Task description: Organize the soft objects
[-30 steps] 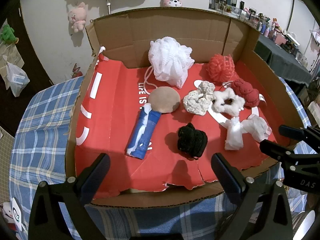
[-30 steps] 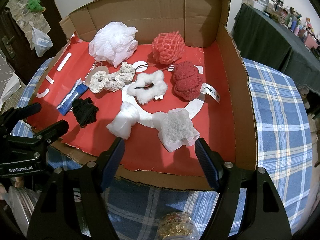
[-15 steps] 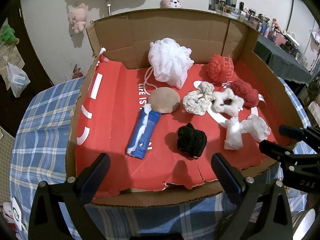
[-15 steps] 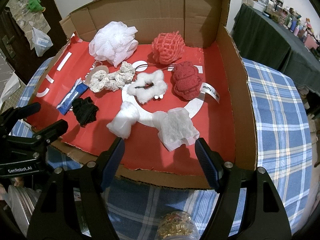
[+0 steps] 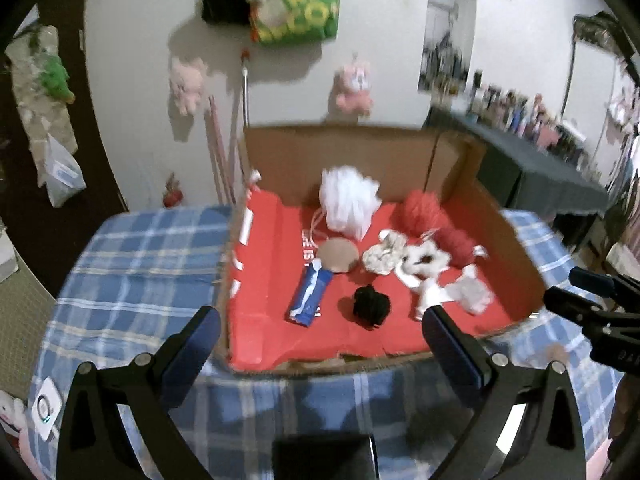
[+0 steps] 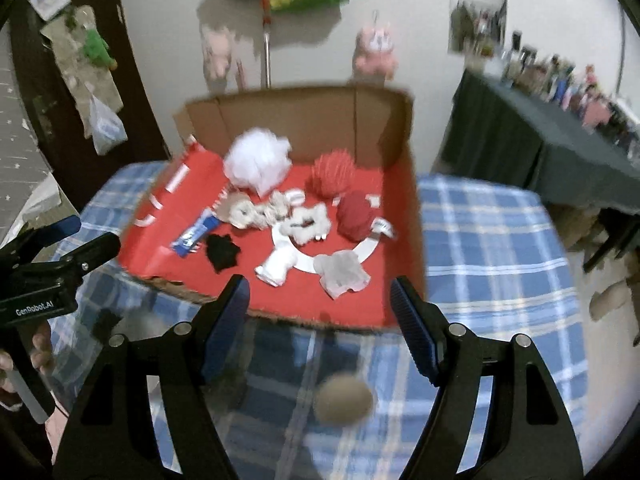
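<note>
A white wall (image 5: 380, 60) carries pink plush toys (image 6: 375, 53) and a green bag (image 5: 298, 8). A blue plaid tablecloth (image 6: 492, 240) covers the table; a dark-draped side table (image 6: 520, 136) holds blurred clutter.

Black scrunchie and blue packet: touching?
Apart. The left wrist view shows bare red liner between the black scrunchie and the blue packet; the right wrist view agrees.

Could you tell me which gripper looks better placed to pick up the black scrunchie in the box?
Probably left: the left gripper is open and empty, and the black scrunchie lies between its fingers' line of sight, while from the right gripper it sits off to the left.
</note>
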Action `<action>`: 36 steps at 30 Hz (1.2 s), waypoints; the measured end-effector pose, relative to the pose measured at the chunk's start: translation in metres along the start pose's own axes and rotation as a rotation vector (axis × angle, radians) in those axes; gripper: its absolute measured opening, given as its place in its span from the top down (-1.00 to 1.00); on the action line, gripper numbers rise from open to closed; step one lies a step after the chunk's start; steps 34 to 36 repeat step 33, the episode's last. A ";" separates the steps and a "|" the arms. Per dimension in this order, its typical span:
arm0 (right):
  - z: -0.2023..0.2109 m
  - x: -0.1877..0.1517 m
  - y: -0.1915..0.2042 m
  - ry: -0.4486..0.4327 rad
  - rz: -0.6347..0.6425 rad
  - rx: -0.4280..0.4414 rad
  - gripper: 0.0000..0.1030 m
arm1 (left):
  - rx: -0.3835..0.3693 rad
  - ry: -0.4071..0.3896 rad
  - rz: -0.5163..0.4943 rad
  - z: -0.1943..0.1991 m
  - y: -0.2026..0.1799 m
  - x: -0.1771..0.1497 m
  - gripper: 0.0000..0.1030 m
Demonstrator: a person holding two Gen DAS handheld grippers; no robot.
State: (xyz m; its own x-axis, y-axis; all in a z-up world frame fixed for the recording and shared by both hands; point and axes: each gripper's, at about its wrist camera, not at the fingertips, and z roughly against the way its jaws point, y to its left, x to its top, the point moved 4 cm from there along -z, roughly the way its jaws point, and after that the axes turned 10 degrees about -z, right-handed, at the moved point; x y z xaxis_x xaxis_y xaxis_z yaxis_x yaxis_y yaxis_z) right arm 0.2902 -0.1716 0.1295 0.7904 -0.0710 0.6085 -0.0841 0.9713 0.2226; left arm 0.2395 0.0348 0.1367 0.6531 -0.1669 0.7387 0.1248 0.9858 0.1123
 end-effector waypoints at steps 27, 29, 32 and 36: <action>0.001 -0.183 -0.016 -0.034 -0.020 -0.096 -0.67 | -0.018 0.122 -0.012 -0.008 -0.064 -0.170 -1.00; -0.004 -0.188 -0.017 -0.024 -0.027 -0.103 -0.67 | -0.012 0.129 0.001 -0.012 -0.063 -0.170 -1.00; -0.006 -0.191 -0.017 -0.036 -0.018 -0.129 -0.69 | -0.012 0.123 0.013 -0.013 -0.062 -0.171 -1.00; -0.006 -0.191 -0.017 -0.039 -0.020 -0.131 -0.69 | -0.012 0.127 0.014 -0.013 -0.062 -0.172 -1.00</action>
